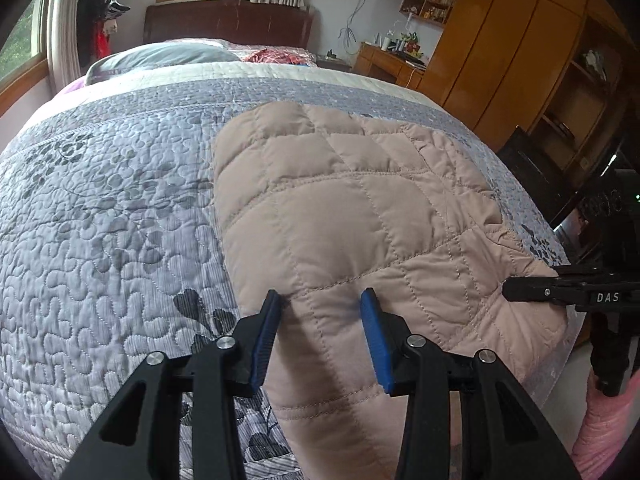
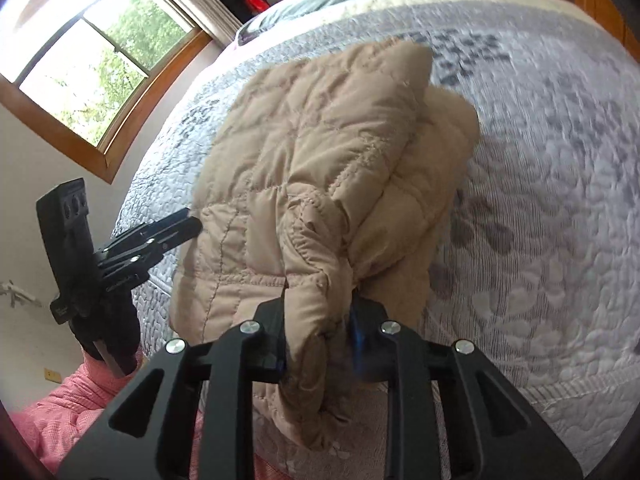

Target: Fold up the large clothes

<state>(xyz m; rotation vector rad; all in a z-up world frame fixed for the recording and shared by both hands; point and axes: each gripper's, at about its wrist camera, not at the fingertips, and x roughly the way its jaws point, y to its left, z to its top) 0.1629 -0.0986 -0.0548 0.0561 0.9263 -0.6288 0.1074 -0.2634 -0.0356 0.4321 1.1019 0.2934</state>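
A beige quilted jacket lies on the grey-blue quilted bedspread near the bed's foot. My left gripper is open, its blue pads just above the jacket's near part, holding nothing. My right gripper is shut on a bunched fold of the jacket and lifts it, so the cloth hangs up off the bed. The right gripper also shows at the right edge of the left wrist view, at the jacket's edge. The left gripper shows in the right wrist view beside the jacket.
The bedspread covers a large bed with a grey pillow and a dark headboard. A wooden wardrobe and desk stand to the right. A window is on the left wall.
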